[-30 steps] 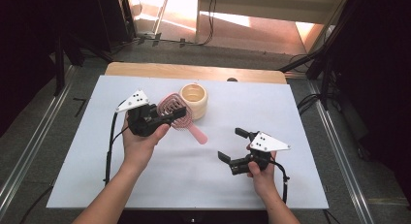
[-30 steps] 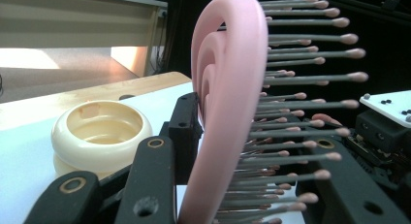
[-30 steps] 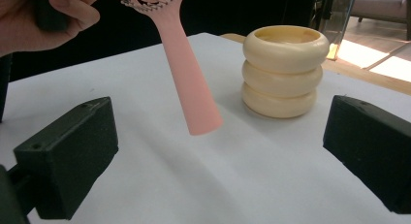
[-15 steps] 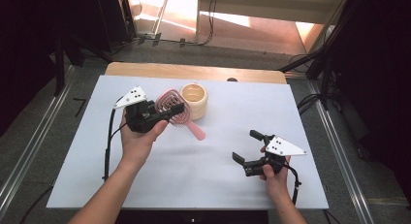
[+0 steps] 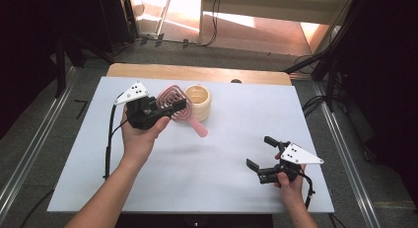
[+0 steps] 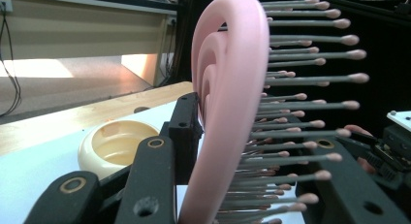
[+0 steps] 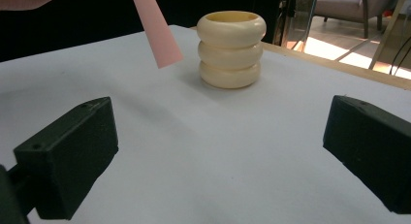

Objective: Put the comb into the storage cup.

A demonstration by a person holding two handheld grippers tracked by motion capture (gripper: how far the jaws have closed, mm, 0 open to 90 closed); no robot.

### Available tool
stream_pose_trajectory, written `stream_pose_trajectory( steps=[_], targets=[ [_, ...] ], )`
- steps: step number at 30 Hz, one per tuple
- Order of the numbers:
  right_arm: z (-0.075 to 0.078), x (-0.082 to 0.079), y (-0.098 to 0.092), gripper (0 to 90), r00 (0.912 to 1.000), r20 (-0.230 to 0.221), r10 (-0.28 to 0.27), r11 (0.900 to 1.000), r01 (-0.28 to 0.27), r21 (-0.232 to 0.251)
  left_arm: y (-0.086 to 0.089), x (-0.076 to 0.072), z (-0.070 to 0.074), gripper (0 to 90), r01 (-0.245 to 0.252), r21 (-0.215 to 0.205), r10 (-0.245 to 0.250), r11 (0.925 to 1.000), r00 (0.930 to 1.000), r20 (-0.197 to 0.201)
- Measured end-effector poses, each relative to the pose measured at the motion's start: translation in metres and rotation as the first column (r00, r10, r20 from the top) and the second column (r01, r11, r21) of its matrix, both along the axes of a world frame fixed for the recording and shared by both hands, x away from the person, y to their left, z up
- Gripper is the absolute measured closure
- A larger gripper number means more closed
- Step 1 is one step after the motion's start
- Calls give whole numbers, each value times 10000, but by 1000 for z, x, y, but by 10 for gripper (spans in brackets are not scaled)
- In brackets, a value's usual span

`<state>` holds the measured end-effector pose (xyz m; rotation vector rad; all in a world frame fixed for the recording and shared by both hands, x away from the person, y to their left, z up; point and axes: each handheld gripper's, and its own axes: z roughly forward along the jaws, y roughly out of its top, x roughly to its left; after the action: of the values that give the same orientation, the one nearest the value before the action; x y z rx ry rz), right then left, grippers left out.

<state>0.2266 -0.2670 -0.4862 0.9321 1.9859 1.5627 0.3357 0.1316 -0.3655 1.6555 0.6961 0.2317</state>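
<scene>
Your left hand-held gripper (image 5: 170, 109) is clamped on the pink hairbrush (image 5: 172, 100); next, lower its handle into the cream cup (image 5: 199, 100) just beside. Your right hand-held gripper (image 5: 261, 156) has its jaws apart, holding nothing.

A white sheet (image 5: 207, 164) is spread over the table, and a strip of pale wooden tabletop (image 5: 197, 72) is left uncovered along its far edge, where a small dark round mark (image 5: 236, 81) is seen. The table is flanked by grey floor with metal rails (image 5: 29, 154) on both sides, and black cables (image 5: 315, 105) are trailed across the floor at the right. Beyond the table a patch of sunlit reddish floor (image 5: 236, 33) is seen, crossed by thin cables (image 5: 215, 20), and an armchair (image 7: 358, 6) is seen far off in the right gripper view.
</scene>
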Motion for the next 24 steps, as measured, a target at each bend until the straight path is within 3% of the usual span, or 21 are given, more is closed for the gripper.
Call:
stream_pose_trajectory(
  steps=[11,24],
  targets=[
    [-4,-10,-25,0,9992,-69,-384,9992,383,-65,-2,9,2,635,-141,98,140,9999,9999,71],
    [-9,-18,-41,0,9983,-162,-566,9983,564,-118,-4,19,9,635,-270,127,269,9996,9995,147]
  ],
)
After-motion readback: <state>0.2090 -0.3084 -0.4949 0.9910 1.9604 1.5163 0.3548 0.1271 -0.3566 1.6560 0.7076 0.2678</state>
